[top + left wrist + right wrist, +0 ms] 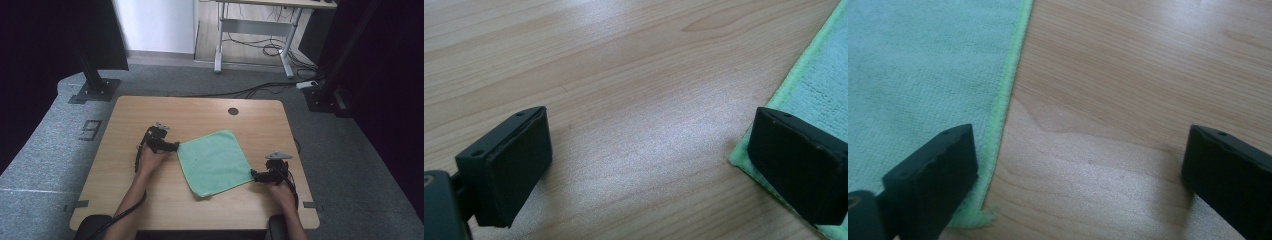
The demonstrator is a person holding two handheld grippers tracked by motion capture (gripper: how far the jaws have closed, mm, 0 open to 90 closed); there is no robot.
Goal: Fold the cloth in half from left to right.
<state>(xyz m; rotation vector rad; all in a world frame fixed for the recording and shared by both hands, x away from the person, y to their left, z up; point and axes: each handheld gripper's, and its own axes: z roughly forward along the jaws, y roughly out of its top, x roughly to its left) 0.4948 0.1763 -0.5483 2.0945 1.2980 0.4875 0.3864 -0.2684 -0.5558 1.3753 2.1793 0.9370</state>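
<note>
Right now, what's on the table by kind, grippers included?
Green cloth: 1
Grippers: 2, left gripper at the cloth's left corner, right gripper at its right corner, both open
Total: 3

Soft cloth on pale wood, with matt black tooling.

The square mint-green microfibre cloth (214, 162) looks nubbly and matt, its brighter green hem (1004, 95) stitched and slightly fuzzy, fraying at one corner. The light-brown wood-grain table top (200, 112) is smooth with a soft sheen, and carries a round black plastic plug (233, 111) at 12 o'clock. The left gripper (649, 165) and right gripper (1078, 175) have dull black pads, faintly ridged at the edges.
</note>
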